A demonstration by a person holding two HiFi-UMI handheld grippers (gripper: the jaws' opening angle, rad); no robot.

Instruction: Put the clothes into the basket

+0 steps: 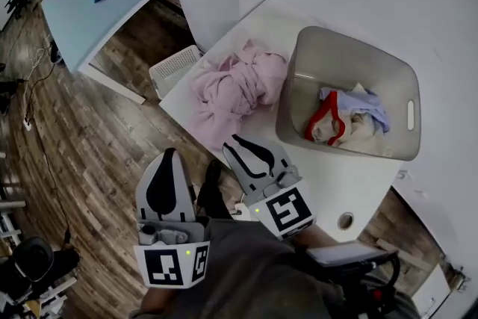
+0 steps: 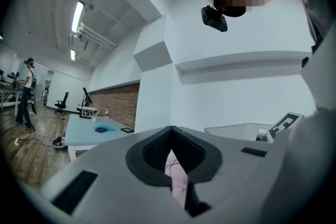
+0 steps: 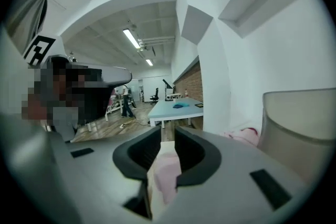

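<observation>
White table runs over a wood-plank floor and carries everything the task needs. The pink garments lie in a crumpled heap on it, touching the grey basket at their 3 o'clock. The basket already holds a few pieces in white, pale blue and red trim.

The heap looks light, limp and loosely tangled. It will likely sag and trail when lifted, and a sleeve could snag on the basket rim. A thick fold near the middle of the pile seems the best place to pinch, since a thin hem could slip out or leave the rest behind.

The right gripper sits at the table's near edge with the heap at its 11 o'clock. Its fingers stand a narrow slit apart, with pink cloth seen through the gap and nothing pressed between them. The left gripper hangs over the floor at the right one's 8 o'clock, its fingertips together and empty.

No brand or label can be read on the basket or the clothes. The cubes on the grippers carry only black-and-white square patterns.
</observation>
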